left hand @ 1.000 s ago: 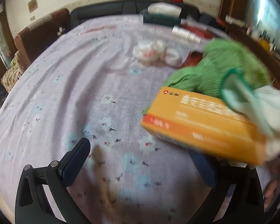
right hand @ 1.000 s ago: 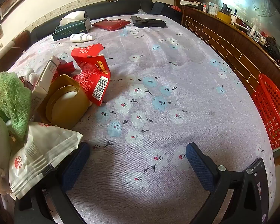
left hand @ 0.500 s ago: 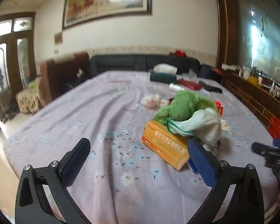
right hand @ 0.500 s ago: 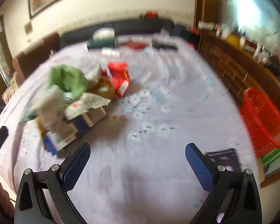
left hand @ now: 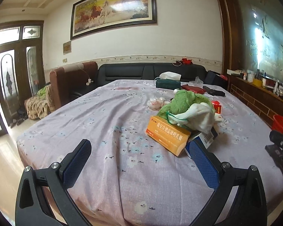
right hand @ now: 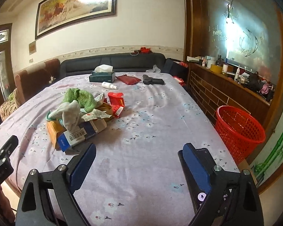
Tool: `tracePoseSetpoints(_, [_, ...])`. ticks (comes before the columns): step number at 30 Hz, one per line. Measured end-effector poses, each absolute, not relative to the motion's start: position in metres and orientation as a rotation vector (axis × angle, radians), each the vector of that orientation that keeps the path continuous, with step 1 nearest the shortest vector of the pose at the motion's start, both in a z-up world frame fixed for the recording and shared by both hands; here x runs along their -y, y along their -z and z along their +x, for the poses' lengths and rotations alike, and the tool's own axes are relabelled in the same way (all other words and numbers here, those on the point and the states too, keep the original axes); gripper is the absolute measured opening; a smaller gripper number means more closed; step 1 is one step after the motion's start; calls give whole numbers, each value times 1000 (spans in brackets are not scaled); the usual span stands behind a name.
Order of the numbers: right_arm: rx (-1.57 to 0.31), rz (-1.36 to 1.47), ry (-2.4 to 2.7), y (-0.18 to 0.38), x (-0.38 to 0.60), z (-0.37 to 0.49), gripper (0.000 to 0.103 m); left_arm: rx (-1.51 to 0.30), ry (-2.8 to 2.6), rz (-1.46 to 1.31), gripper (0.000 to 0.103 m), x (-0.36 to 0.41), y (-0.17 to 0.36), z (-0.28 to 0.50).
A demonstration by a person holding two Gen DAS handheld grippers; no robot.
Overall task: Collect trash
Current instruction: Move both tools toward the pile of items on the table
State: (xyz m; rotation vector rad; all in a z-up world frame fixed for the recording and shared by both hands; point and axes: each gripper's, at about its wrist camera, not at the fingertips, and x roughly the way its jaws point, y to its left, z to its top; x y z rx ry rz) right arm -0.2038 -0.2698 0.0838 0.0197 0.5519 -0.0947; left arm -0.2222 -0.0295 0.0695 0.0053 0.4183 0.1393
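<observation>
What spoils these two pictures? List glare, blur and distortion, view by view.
Left wrist view: sharp; fisheye bends the walls; glare on the painting and the glass panel; the door is blown out. Right wrist view: sharp; same bending; glare on the painting and the panel; soft shadows beside the trash pile.

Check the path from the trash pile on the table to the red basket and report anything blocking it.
Nothing visible blocks it. Between the trash pile and the red basket lies only bare tablecloth; the basket stands beyond the table's right edge, its mouth open.
</observation>
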Motion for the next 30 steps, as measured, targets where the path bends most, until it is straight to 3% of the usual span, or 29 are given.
tracePoseSetpoints(30, [-535, 41, 150, -79, 287, -203, 91, -420, -63, 68, 103, 58, -64, -217])
